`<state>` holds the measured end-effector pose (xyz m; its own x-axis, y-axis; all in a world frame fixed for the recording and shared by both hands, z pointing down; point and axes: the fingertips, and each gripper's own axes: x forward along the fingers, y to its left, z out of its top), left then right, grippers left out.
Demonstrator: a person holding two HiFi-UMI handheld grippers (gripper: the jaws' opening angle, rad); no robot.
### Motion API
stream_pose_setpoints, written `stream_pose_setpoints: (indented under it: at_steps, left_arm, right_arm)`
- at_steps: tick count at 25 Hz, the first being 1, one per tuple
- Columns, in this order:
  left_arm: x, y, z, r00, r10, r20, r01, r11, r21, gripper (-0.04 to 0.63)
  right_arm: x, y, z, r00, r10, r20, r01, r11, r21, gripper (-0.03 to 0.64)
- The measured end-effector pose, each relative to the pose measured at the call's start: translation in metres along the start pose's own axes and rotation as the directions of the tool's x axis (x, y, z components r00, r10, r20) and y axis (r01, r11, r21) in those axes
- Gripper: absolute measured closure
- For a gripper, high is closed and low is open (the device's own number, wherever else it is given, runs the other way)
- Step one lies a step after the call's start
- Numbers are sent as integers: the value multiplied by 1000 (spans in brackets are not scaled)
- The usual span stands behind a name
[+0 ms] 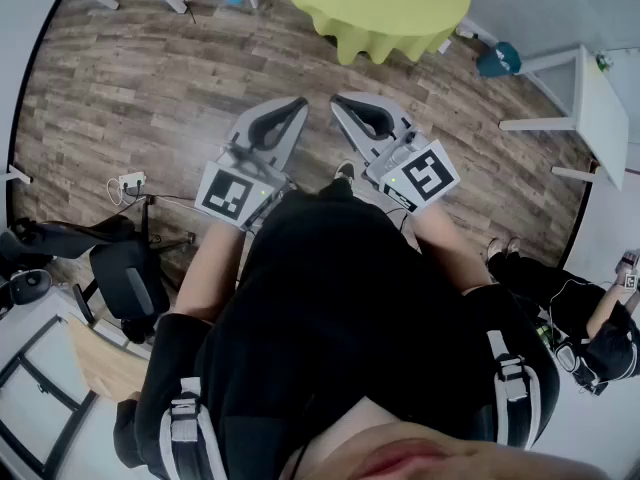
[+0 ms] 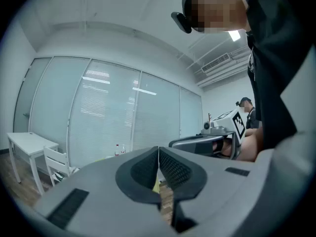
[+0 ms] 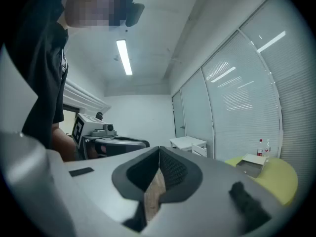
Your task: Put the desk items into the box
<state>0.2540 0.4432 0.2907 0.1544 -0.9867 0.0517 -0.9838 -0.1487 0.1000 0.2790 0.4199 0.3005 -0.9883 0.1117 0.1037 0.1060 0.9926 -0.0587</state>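
Note:
Both grippers are held close to the person's body, above the wood floor, with nothing between their jaws. My left gripper (image 1: 296,106) is shut, and its two pads meet tip to tip (image 2: 158,150). My right gripper (image 1: 341,102) is shut too, pads touching (image 3: 159,150). They sit side by side and point toward a round yellow-green table (image 1: 385,3). In the right gripper view an open cardboard box (image 3: 252,164) rests on that table (image 3: 284,179), with two small bottles (image 3: 260,147) behind it. No desk items show near the grippers.
A white table (image 1: 598,103) stands to the right, another white table with a chair (image 2: 30,147) along the glass wall. A black office chair (image 1: 125,273) is at the left. A seated person (image 1: 585,318) is at the lower right. A teal object (image 1: 498,60) lies on the floor.

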Motion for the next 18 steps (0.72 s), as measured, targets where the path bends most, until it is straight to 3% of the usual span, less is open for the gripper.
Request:
stream_pose_setpoints:
  at_steps: [12, 18]
  left_arm:
    - [15, -7, -5, 1000, 21, -3, -21, 1000, 1, 580]
    - [31, -14, -22, 998, 41, -47, -40, 999, 19, 580]
  right_arm:
    - [-19, -21, -8, 1000, -23, 13, 23, 999, 24, 598]
    - [-33, -38, -14, 1000, 5, 14, -6, 999, 37, 598]
